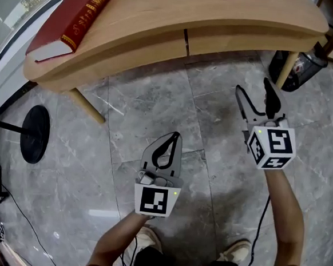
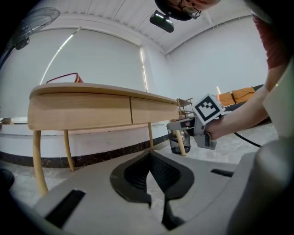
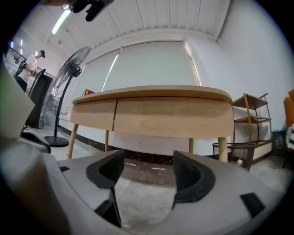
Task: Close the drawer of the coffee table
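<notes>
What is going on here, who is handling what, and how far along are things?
A person stands before the wooden coffee table with a gripper in each hand. The left gripper is shut on nothing; the right gripper is open and empty. Both hang over the floor, short of the table, touching nothing. The drawer fronts look flush with the table edge, so no drawer appears open. A red book lies on top.

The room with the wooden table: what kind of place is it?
Likely a living room: a curved light-wood coffee table, a red hardcover book on it, a grey stone floor.
</notes>
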`<move>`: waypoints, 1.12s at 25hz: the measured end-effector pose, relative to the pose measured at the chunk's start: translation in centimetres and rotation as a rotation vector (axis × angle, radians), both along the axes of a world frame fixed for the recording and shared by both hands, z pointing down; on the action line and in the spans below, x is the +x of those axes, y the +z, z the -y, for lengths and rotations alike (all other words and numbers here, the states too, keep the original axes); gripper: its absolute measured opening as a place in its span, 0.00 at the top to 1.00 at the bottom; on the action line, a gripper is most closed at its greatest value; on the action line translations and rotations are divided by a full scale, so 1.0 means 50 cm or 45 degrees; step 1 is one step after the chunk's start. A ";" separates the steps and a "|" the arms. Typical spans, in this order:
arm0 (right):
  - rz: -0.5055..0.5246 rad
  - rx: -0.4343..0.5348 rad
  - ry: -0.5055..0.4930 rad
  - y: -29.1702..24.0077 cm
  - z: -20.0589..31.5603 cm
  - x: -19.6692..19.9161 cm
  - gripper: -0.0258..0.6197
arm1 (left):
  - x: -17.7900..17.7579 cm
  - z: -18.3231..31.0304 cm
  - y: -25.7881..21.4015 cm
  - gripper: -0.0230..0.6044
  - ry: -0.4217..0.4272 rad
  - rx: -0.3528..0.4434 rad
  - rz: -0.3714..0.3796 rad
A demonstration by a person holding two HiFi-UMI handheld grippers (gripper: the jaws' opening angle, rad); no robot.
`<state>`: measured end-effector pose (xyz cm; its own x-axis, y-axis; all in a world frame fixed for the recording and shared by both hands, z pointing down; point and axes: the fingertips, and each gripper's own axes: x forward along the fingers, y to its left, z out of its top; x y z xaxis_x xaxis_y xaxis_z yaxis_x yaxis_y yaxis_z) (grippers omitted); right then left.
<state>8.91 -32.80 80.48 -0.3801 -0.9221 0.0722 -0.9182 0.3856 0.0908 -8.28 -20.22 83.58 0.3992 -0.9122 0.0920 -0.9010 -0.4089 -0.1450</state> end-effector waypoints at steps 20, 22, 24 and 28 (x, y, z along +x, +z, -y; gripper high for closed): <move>0.089 -0.138 0.071 0.101 -0.384 0.061 0.47 | -0.019 -0.123 0.043 0.96 -0.037 -0.032 -0.084; 0.077 -0.125 0.062 0.099 -0.396 0.053 0.47 | -0.021 -0.139 0.052 0.96 -0.029 -0.028 -0.040; 0.045 -0.109 0.050 0.100 -0.406 0.046 0.47 | -0.021 -0.157 0.066 0.96 0.003 -0.039 0.050; 0.016 -0.108 0.033 0.111 -0.417 0.038 0.47 | -0.028 -0.179 0.079 0.96 0.021 -0.050 0.110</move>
<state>10.79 -11.96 86.05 -0.3575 -0.9225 0.1455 -0.9288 0.3674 0.0473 -9.69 -11.27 87.54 0.4034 -0.9004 0.1627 -0.8787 -0.4308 -0.2057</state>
